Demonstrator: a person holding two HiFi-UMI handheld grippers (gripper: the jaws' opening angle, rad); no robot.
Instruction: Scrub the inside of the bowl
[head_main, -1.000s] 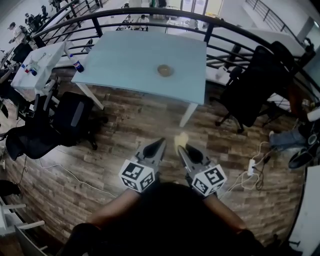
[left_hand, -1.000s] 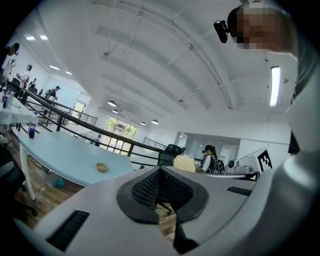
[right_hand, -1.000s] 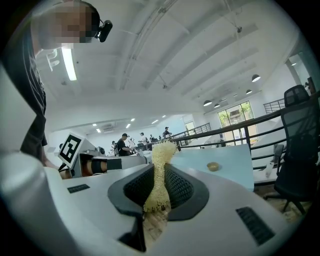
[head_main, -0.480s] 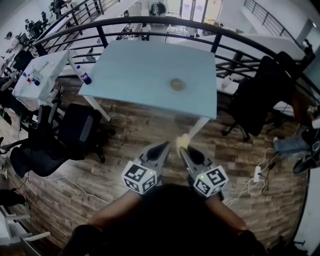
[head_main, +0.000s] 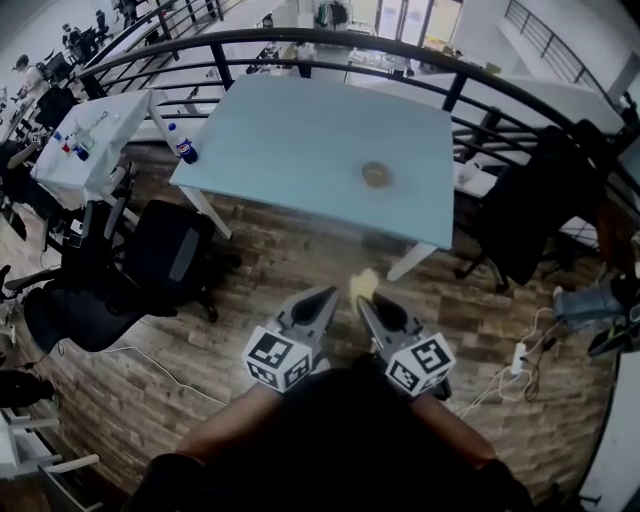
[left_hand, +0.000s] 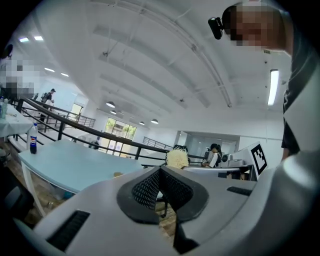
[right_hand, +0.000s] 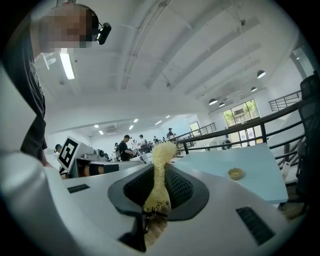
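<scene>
A small tan bowl (head_main: 377, 174) sits right of centre on a pale blue table (head_main: 290, 140), well ahead of both grippers. It shows small in the right gripper view as the bowl (right_hand: 235, 173), and at the table's near edge in the left gripper view as the bowl (left_hand: 118, 174). My right gripper (head_main: 365, 300) is shut on a yellow fibrous scrubber (head_main: 364, 282), which sticks up between its jaws as the scrubber (right_hand: 162, 150). My left gripper (head_main: 325, 295) is held beside it over the wooden floor, shut, with nothing held. The scrubber (left_hand: 176, 158) shows just past the left jaws.
A plastic bottle (head_main: 182, 143) stands at the table's left corner. Black office chairs (head_main: 165, 250) stand to the left of the table, another chair (head_main: 540, 190) to its right. A black railing (head_main: 300, 42) curves behind. Cables and a power strip (head_main: 518, 356) lie on the floor at right.
In the head view the table and bowl have shifted right and slightly nearer. Both grippers keep the same pose, the scrubber still in the right one.
</scene>
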